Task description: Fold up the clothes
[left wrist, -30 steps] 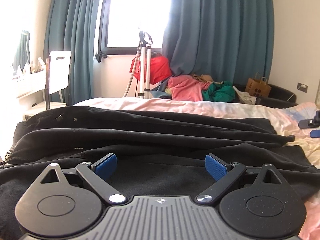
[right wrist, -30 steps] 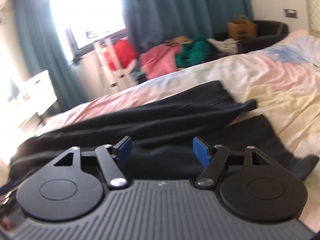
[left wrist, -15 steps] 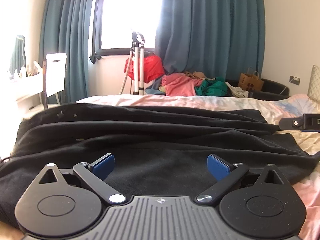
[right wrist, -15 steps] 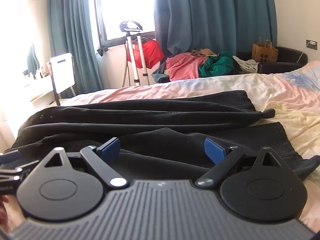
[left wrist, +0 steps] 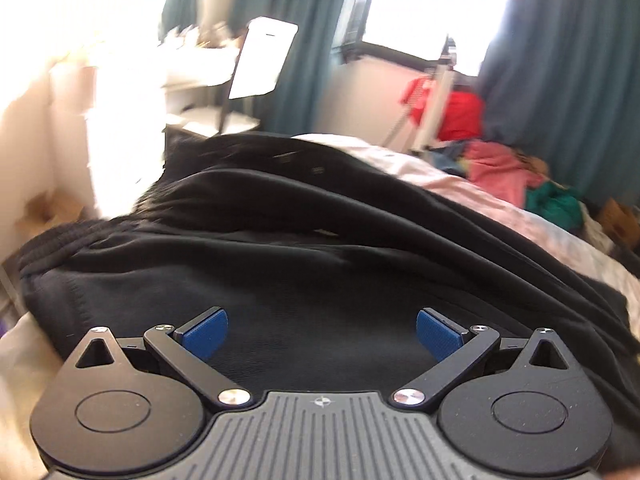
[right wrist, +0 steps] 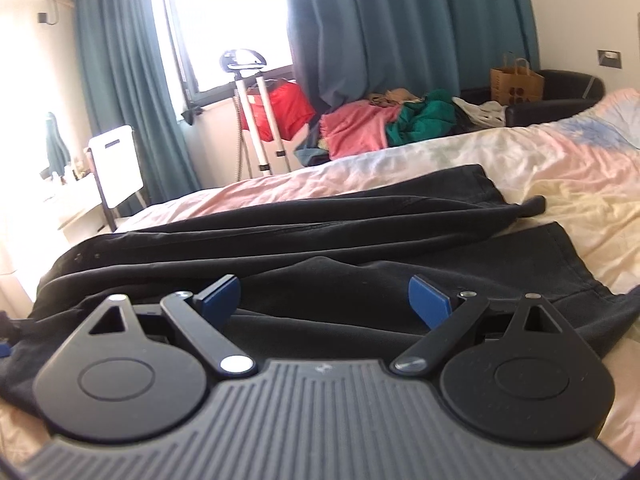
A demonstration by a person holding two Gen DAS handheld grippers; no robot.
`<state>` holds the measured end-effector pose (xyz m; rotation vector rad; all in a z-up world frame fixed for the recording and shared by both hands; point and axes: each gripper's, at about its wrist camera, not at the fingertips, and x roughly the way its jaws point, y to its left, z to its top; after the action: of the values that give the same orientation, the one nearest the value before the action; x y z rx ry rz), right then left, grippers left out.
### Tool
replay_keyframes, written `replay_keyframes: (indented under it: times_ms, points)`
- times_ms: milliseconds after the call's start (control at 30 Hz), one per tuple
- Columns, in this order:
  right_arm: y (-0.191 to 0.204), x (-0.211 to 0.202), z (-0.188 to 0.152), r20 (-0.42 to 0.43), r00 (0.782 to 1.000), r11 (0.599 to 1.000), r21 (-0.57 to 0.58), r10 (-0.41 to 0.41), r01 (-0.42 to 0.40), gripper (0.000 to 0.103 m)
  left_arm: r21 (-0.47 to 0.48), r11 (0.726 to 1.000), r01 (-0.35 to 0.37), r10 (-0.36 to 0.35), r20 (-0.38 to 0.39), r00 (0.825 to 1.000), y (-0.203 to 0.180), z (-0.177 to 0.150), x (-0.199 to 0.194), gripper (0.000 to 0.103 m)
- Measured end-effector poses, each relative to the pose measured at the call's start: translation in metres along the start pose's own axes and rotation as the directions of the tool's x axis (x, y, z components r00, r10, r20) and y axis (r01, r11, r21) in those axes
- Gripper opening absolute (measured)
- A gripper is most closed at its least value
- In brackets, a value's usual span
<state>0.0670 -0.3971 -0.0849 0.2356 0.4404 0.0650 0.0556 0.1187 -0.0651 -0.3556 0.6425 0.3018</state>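
Black trousers (right wrist: 304, 240) are laid lengthwise across the bed (right wrist: 560, 168), bunched in long folds, the waistband end toward the left side and the leg ends toward the right. In the left wrist view the same trousers (left wrist: 320, 248) are seen blurred and tilted, filling the middle of the picture.

The left claw (left wrist: 320, 330) is held spread wide over the dark cloth; nothing is pinched between its blue pads (left wrist: 206, 334), and whether the cloth is touched cannot be told.

The right claw (right wrist: 324, 300) is held spread wide as well. Its jaws have just been opening and now stand apart, with a raised fold of the trousers seen between them but not pressed by the blue pads (right wrist: 428, 306).

Beyond the bed, teal curtains (right wrist: 400, 32) are hung beside a bright window (right wrist: 224, 20). A tripod (right wrist: 256, 120) is stood below it, with a red cloth (right wrist: 288, 110) behind. A heap of pink and green clothes (right wrist: 384, 124) is piled nearby, a paper bag (right wrist: 516, 82) to its right. A white chair (right wrist: 116, 164) is set at the left.
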Motion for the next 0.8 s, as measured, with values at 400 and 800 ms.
replay_keyframes:
  times_ms: [400,800]
  points:
    - [-0.035,0.003,0.007,-0.078,0.993,0.987,0.12,-0.094,0.103,0.093,-0.439,0.896,-0.074,0.066,-0.034,0.997,0.126,0.031,-0.003,0.099]
    - [-0.154,-0.024,0.02,-0.087,0.989,0.808,0.57,-0.118,0.147,0.093,-0.727,0.687,0.002,0.039,0.04,0.998,0.192,-0.003,-0.034,0.094]
